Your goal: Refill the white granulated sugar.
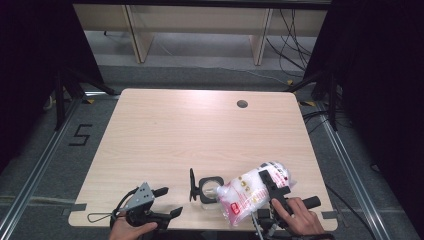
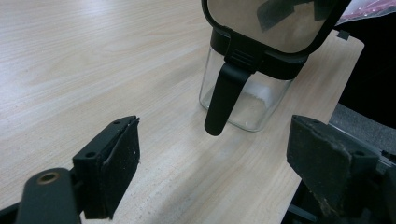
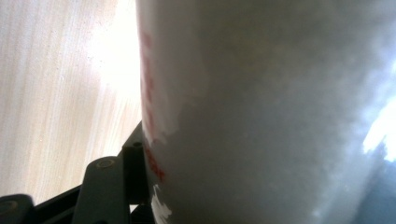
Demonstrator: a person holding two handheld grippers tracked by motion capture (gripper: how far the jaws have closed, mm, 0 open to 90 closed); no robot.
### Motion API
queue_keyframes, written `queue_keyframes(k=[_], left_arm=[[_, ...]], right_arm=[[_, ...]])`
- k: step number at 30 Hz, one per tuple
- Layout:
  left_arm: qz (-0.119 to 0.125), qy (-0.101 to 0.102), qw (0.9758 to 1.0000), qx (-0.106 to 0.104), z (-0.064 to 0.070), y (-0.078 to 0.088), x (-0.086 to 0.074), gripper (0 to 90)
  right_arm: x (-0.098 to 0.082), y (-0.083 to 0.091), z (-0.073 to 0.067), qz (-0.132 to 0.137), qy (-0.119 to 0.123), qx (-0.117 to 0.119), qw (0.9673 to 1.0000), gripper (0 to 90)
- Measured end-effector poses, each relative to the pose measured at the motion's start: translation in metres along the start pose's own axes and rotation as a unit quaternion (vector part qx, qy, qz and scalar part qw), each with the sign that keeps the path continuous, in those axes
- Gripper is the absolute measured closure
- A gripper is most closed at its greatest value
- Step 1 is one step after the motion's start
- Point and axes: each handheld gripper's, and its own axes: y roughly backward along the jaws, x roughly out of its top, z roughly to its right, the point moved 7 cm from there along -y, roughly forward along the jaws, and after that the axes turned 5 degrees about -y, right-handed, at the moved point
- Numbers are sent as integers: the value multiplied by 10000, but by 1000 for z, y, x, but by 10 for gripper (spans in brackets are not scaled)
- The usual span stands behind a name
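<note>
**Bag tipped at the open jar, near edge of worktop**

We find the right tongs (image 1: 274, 186) clamped on a soft, crinkled plastic bag (image 1: 247, 192) of white grains, tilted toward the square glass jar (image 1: 210, 192) just left of it. We advise keeping its mouth over the opening and tipping slowly. The left tongs (image 1: 167, 201) stand released, empty. The jar's black hinged lid (image 1: 192, 184) stands open. The worktop (image 1: 200, 130) is pale wood grain.
</note>
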Motion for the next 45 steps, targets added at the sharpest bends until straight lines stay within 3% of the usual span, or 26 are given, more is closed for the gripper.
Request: queue_keyframes(k=[1, 3, 5, 6, 8, 10, 12, 14, 17, 19, 22, 24, 25, 26, 27, 28, 32, 35, 36, 37, 39, 45], left_arm=[[-95, -80, 9999, 28, -1, 2, -1, 168], [-64, -54, 10000, 27, -1, 1, -1, 174], [-16, -89, 10000, -33, 0, 0, 0, 176], [-31, -47, 10000, -23, 1, 0, 0, 177], [-14, -20, 10000, 14, 1, 0, 0, 177], [-52, -60, 10000, 0, -1, 1, -1, 177], [-49, -57, 10000, -7, -1, 1, -1, 177], [-43, -25, 10000, 24, 0, 1, 0, 177], [-77, -200, 9998, -10, -2, 1, 0, 177], [-55, -39, 10000, 37, -1, 1, -1, 177], [-28, -39, 10000, 1, -1, 1, 0, 175], [-67, -144, 9999, 4, -2, 1, 0, 175], [5, 5, 10000, 11, 0, 0, 0, 176], [-42, -43, 10000, 9, -1, 0, 0, 176], [18, 30, 10000, 7, 0, 0, 1, 176], [-34, -39, 10000, -22, -2, 0, 0, 176], [-34, 8, 10000, 32, -2, 1, 0, 175], [-28, -105, 9999, 3, -3, 1, 0, 175], [-31, -106, 9999, 3, -3, 1, 0, 175], [-37, 17, 10000, 25, -2, 1, 0, 175], [-40, -120, 9999, 2, -3, 1, 0, 176], [-43, -130, 9999, 2, -3, 1, 0, 175]], right_arm=[[0, 0, 0, -12, 1, -6, 10000, 398], [0, 0, 2, 44, 59, -99, 9999, 399], [-1, 2, 2, -27, 5, -28, 10000, 400], [1, 1, 6, 47, 209, -75, 9997, 400], [-1, 2, 4, -31, 51, -54, 10000, 400], [1, 1, 5, 84, 72, -106, 9999, 401], [1, 1, 5, 38, 130, -49, 9999, 402], [0, 2, 4, -12, 36, -32, 10000, 403], [0, 2, 6, 18, 93, -59, 9999, 403], [0, 3, 6, 30, 102, -76, 9999, 404], [0, 3, 6, -11, 106, -66, 9999, 404], [0, 3, 6, 4, 83, -75, 9999, 405], [1, 2, 7, 53, 154, -91, 9998, 405], [1, 2, 7, 49, 156, -87, 9998, 405], [1, 1, 7, 99, 172, -142, 9997, 405], [1, 1, 7, 93, 170, -138, 9997, 405], [1, 2, 8, 84, 215, -165, 9996, 406], [1, 1, 11, 87, 319, -222, 9992, 407], [1, 1, 11, 87, 319, -222, 9992, 407], [0, 2, 10, 33, 308, -176, 9994, 407], [-1, 3, 9, -24, 229, -138, 9996, 407], [-1, 3, 10, -4, 239, -150, 9996, 408]])
